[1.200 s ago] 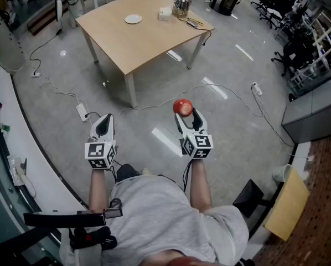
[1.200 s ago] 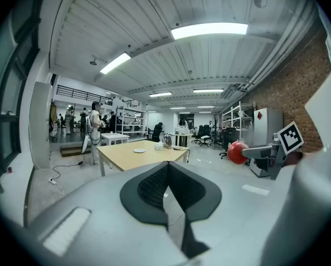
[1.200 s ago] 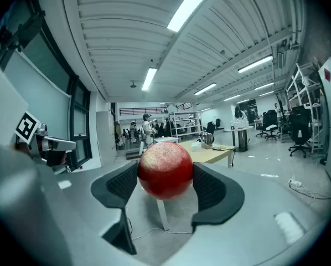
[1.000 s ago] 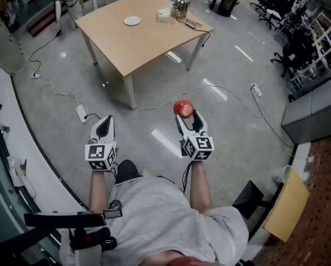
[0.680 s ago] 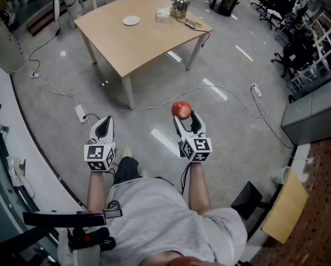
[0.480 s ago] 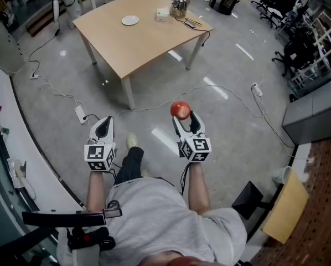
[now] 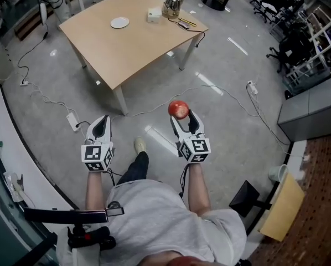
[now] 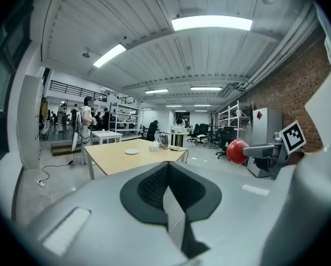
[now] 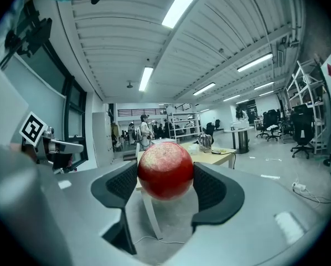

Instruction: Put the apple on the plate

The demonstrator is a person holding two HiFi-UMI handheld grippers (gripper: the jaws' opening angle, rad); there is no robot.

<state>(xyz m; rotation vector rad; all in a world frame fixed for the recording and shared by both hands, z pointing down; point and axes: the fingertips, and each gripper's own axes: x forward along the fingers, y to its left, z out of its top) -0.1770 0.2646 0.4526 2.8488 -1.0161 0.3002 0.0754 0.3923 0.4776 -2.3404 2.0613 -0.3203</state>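
Apple (image 7: 179, 109): we hold it over the floor, well apart from the table (image 7: 127, 54).
Right gripper (image 7: 182, 117): jaws clamped on the apple's sides, carrying it out in front of us.
Left gripper (image 7: 100, 127): jaws together, empty; we judge it unneeded here.
Plate (image 7: 119, 22): on the table's far part, so we must approach first.

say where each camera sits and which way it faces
Head view: on the person's head, steeply down at floor, table and plate; forearms, left gripper, right gripper show.
Left gripper view: on that gripper, toward the table along shut jaws; right gripper at right.
Right gripper view: on that gripper, toward the table past its clamped apple; left gripper at left.
All share table and apple.
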